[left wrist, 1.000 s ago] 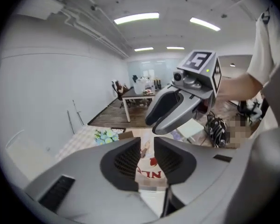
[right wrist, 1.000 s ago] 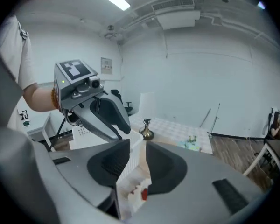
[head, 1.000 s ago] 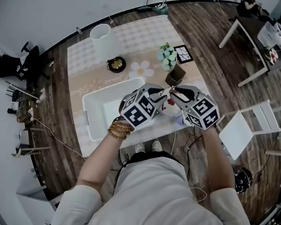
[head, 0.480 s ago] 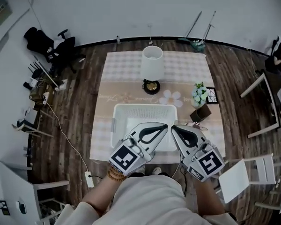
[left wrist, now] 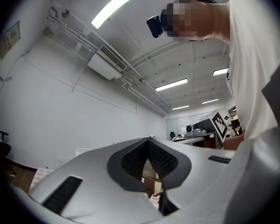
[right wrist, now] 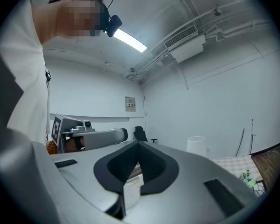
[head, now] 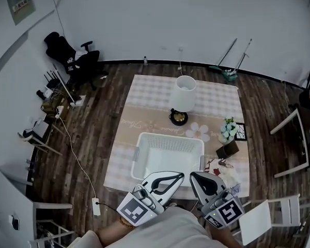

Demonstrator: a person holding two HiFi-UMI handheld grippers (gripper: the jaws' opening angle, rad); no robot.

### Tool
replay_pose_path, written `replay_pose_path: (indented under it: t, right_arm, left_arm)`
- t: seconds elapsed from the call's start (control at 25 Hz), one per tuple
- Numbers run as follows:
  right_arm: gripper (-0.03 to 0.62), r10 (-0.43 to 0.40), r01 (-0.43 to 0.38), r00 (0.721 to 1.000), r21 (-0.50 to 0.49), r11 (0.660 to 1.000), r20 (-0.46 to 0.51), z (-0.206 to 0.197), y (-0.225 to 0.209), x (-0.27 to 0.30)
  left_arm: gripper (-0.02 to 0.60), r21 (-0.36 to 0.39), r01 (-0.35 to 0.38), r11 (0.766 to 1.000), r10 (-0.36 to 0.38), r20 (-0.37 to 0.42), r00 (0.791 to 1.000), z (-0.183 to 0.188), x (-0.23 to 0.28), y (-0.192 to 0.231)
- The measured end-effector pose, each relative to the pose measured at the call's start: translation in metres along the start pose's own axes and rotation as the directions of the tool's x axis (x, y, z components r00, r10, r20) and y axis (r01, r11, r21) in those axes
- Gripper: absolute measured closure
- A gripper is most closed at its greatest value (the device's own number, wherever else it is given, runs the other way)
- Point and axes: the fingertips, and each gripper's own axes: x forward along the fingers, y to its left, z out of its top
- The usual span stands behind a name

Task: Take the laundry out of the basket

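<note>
I am looking down on a large table [head: 144,94] that is covered with a pale checked and beige cloth and is standing on a dark wooden floor. On its near half a white rectangular plastic laundry basket [head: 169,137] is sitting, and its white bottom is showing. Behind the basket a white cylinder-shaped lamp [head: 185,93] is standing on a round dark base.

I am holding both grippers low at the near edge of the table, just in front of the basket, side by side and pointing level. The left gripper [head: 182,174] is having its jaws fully together. In the left gripper view [left wrist: 148,139] the two tips are meeting and nothing is clamped between them. The right gripper [head: 192,174] has just been closing its jaws. In the right gripper view [right wrist: 139,143] they are now meeting at the tips too, and I am seeing nothing held there.

The laundry, a small pale cloth with red marks [head: 220,168], is lying on the table just beside the right side of the basket, outside it, near the right gripper. Behind it a small dark box [head: 227,150] is standing. Further back is a little pot of pale flowers [head: 228,130], with a small dark picture frame [head: 242,132] just beside it.
</note>
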Motion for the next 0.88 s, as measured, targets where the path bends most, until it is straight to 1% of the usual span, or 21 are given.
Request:
replay_pose_path:
  t: [0.12, 0.24, 0.52, 0.88]
  right_arm:
    - [0.586, -0.016, 0.017, 1.000, -0.042, 0.999, 0.014, 0.005, 0.002, 0.001]
    - [0.586, -0.008, 0.009, 1.000, -0.036, 0.999, 0.020, 0.007, 0.004, 0.008]
    - [0.586, 0.002, -0.002, 1.000, -0.012, 1.000, 0.003, -0.001, 0.007, 0.016]
    - [0.586, -0.002, 0.002, 1.000, -0.012, 1.000, -0.014, -0.002, 0.005, 0.019]
  left_arm:
    - [0.558, -0.022, -0.011, 1.000, 0.011, 0.000, 1.000, -0.003, -0.001, 0.001]
    - [0.558, -0.046, -0.025, 0.999, 0.025, 0.005, 1.000, -0.001, -0.002, 0.007]
    - [0.558, -0.044, -0.024, 0.999, 0.024, 0.006, 1.000, -0.004, -0.005, 0.012]
    - [0.558, -0.036, -0.030, 0.999, 0.030, -0.007, 1.000, -0.006, -0.006, 0.020]
